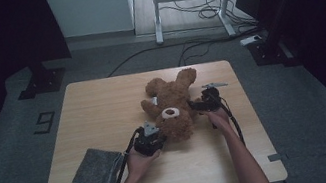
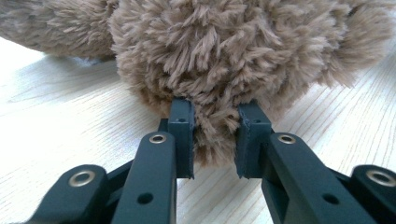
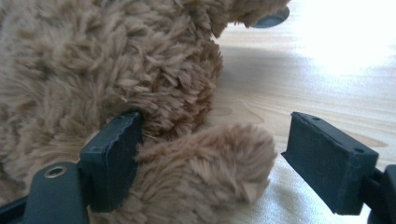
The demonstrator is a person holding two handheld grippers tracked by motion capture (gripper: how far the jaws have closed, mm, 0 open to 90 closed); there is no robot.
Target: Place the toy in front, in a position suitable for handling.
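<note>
Forearms come in from six o'clock of the high view, each hand carrying a black two-jaw gripper to the teddy bear (image 1: pixel 172 106), which lies on its back right of the middle of the wooden table (image 1: pixel 103 107), feet toward twelve o'clock.

Left gripper (image 2: pixel 215 137): its jaws are clenched on a tuft of the bear's head, fur bulging out between the pads, with the rest of the head rising toward twelve o'clock in the left gripper view. In the high view this gripper (image 1: pixel 151 135) sits at seven o'clock of the bear.

Right gripper (image 3: pixel 210 158): its jaws stand released and wide. One pad touches the fur at nine o'clock; the other hangs clear at three o'clock, with one stubby paw lying between them, nearer the left pad.

Long, shaggy brown plush covers the bear, with a pale round muzzle. Light-grained wood forms the tabletop. At eight o'clock, near the table's front corner, lies a folded grey cloth (image 1: pixel 98 171), nubbly in texture. On the floor at nine o'clock, tape marks read "9" (image 1: pixel 44 121).
</note>
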